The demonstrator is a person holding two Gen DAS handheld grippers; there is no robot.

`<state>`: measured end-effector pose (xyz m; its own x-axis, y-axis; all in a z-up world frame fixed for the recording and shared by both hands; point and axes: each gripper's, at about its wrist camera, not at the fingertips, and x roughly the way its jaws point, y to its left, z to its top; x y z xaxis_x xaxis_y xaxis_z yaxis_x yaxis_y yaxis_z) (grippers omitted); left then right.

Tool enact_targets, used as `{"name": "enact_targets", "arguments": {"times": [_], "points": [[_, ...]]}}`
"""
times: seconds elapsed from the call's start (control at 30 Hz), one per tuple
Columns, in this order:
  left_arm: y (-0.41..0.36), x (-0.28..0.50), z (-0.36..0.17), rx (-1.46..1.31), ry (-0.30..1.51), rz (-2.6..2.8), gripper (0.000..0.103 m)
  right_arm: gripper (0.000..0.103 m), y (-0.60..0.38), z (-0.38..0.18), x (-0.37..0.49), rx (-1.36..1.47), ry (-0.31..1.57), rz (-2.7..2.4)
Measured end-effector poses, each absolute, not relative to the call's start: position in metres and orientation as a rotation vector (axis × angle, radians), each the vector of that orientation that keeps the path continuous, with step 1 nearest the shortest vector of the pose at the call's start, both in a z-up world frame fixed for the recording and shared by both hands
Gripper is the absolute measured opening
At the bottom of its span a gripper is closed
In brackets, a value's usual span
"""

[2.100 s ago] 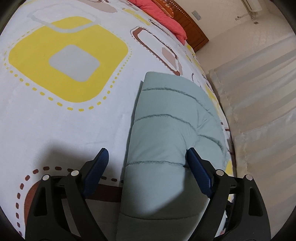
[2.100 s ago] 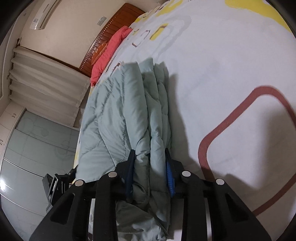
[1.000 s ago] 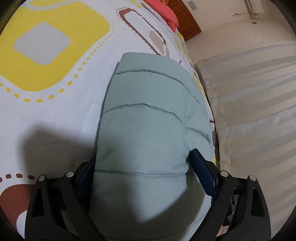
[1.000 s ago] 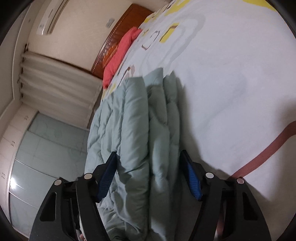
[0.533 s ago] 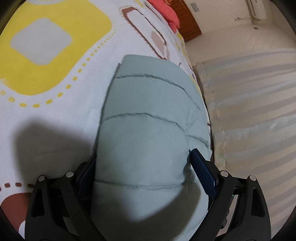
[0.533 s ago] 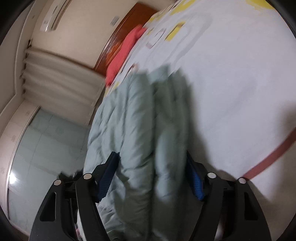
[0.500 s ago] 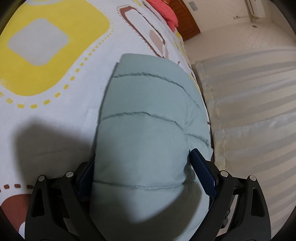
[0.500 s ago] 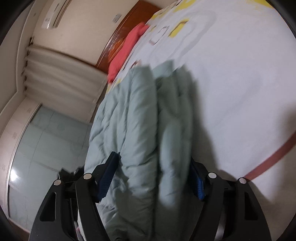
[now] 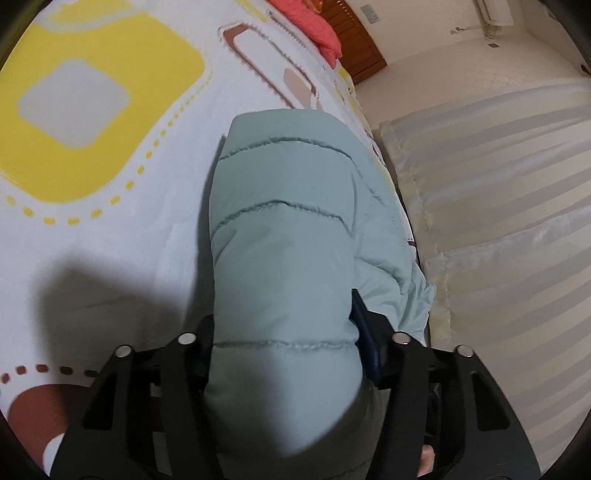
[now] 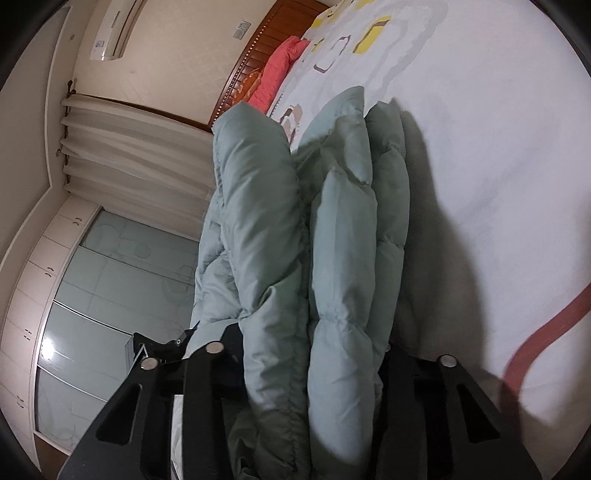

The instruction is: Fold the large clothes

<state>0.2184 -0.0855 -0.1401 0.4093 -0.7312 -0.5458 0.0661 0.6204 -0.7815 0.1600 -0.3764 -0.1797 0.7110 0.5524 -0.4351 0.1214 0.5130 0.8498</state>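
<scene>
A pale green quilted puffer jacket [image 9: 284,240] lies folded lengthways on the bed near its right edge. My left gripper [image 9: 284,332] is shut on the thick near end of it, the padding bulging between the jaws and hiding the fingertips. In the right wrist view the same jacket [image 10: 343,229] rises in stacked padded layers. My right gripper [image 10: 314,354] is shut on the bundled layers, which fill the gap between its jaws and hide the blue pads.
The bed sheet [image 9: 110,206] is white with yellow and brown shapes. A red pillow [image 9: 306,22] and a wooden headboard [image 10: 255,62] are at the far end. Pale curtains [image 9: 498,206] hang past the bed edge. A glass-fronted wardrobe [image 10: 96,295] stands beyond.
Both grippers have closed from wide open onto the jacket. The jacket has lifted and bunched between the right jaws.
</scene>
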Motion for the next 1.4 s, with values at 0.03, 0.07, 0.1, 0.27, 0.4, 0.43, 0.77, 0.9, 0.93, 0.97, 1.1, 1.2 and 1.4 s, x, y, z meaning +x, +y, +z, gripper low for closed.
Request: {"name": "enact_targets", "arguments": {"times": [0.03, 0.07, 0.1, 0.27, 0.4, 0.43, 0.77, 0.9, 0.93, 0.97, 1.1, 1.2, 1.4], "points": [[-0.084, 0.218, -0.136, -0.750, 1.024, -0.562, 0.052, 0.035, -0.373, -0.178, 0.163, 1.016, 0.759, 0.295], [-0.081, 0.219, -0.133, -0.750, 1.018, -0.558, 0.051, 0.034, -0.372, -0.176, 0.164, 1.017, 0.756, 0.306], [-0.079, 0.220, -0.130, -0.752, 1.010, -0.555, 0.050, 0.034, -0.368, -0.174, 0.167, 1.013, 0.752, 0.316], [-0.048, 0.224, -0.108, -0.752, 0.948, -0.529, 0.049, 0.033, -0.349, -0.166, 0.191, 0.992, 0.749, 0.375], [-0.014, 0.238, -0.096, -0.761, 0.902, -0.483, 0.049, 0.033, -0.320, -0.158, 0.227, 0.968, 0.755, 0.439], [-0.005, 0.241, -0.096, -0.765, 0.896, -0.471, 0.049, 0.033, -0.311, -0.157, 0.237, 0.961, 0.760, 0.454], [0.058, 0.261, -0.132, -0.826, 0.909, -0.368, 0.049, 0.033, -0.263, -0.183, 0.281, 0.937, 0.846, 0.491], [0.063, 0.260, -0.142, -0.816, 0.906, -0.375, 0.050, 0.033, -0.266, -0.185, 0.279, 0.943, 0.848, 0.488], [0.063, 0.261, -0.144, -0.819, 0.908, -0.377, 0.051, 0.034, -0.266, -0.183, 0.278, 0.935, 0.849, 0.485], [0.065, 0.261, -0.145, -0.825, 0.911, -0.379, 0.053, 0.038, -0.266, -0.181, 0.277, 0.921, 0.851, 0.481], [0.071, 0.258, -0.140, -0.814, 0.925, -0.365, 0.068, 0.054, -0.265, -0.168, 0.277, 0.872, 0.871, 0.456], [0.080, 0.254, -0.133, -0.788, 0.916, -0.357, 0.075, 0.069, -0.273, -0.154, 0.271, 0.845, 0.862, 0.435], [0.096, 0.277, -0.130, -0.901, 0.924, -0.316, 0.078, 0.071, -0.301, -0.138, 0.297, 0.924, 0.828, 0.375]]}}
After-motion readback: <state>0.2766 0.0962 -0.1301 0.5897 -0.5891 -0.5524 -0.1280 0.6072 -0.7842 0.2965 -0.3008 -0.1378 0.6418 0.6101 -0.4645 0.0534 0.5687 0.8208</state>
